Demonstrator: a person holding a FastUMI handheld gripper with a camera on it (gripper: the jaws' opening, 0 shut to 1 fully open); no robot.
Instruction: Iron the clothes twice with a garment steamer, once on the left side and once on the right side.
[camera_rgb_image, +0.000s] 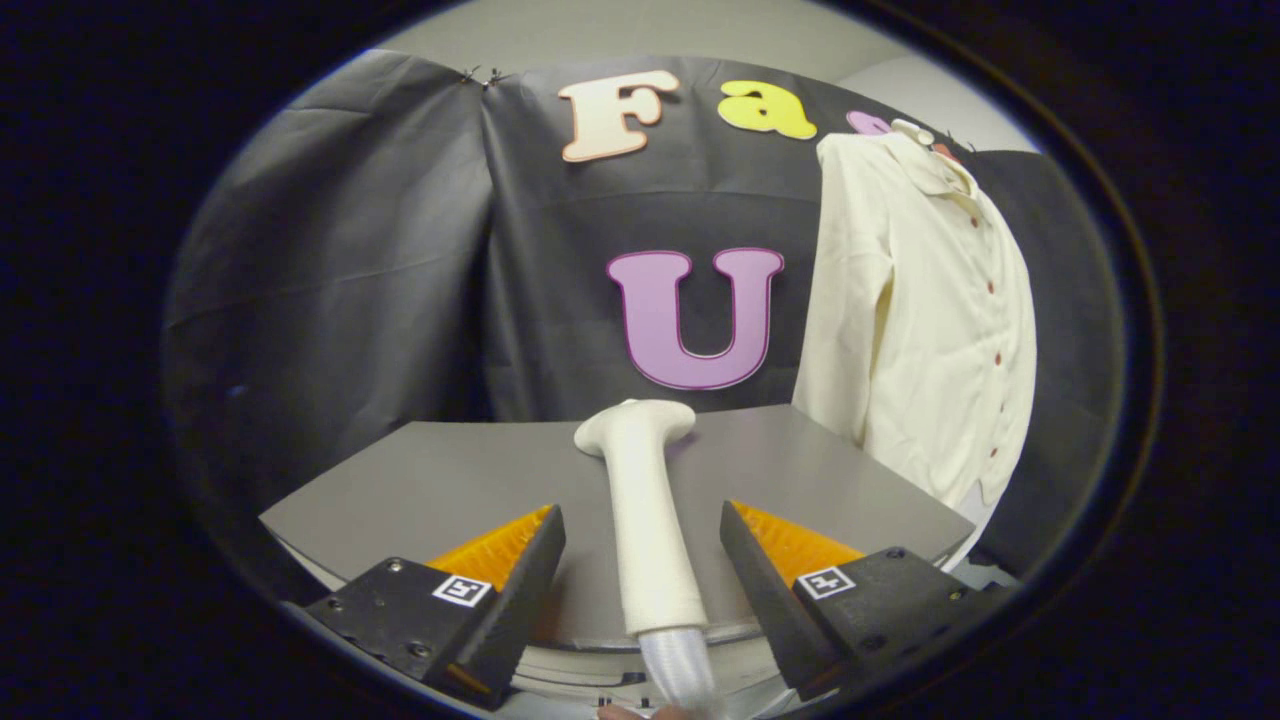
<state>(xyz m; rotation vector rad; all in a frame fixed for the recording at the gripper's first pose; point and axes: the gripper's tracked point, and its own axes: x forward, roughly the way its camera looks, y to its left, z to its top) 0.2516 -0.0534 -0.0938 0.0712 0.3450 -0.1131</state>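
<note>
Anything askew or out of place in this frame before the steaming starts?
Nothing stands out. The steamer lies flat on the table between the open gripper fingers, untouched; the shirt hangs beyond, to the right.

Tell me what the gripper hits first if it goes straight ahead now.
The steamer. It lies on the grey table, handle between the open fingers of the gripper, neither visibly touching it. The shirt hangs off to the right, probably outside that line.

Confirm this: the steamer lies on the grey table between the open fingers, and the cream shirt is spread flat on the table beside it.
Not quite. In the gripper view the cream shirt hangs upright against the booth wall beyond the table's far corner, not flat on it. The rest holds: the steamer lies on the grey table between the open gripper fingers.
</note>
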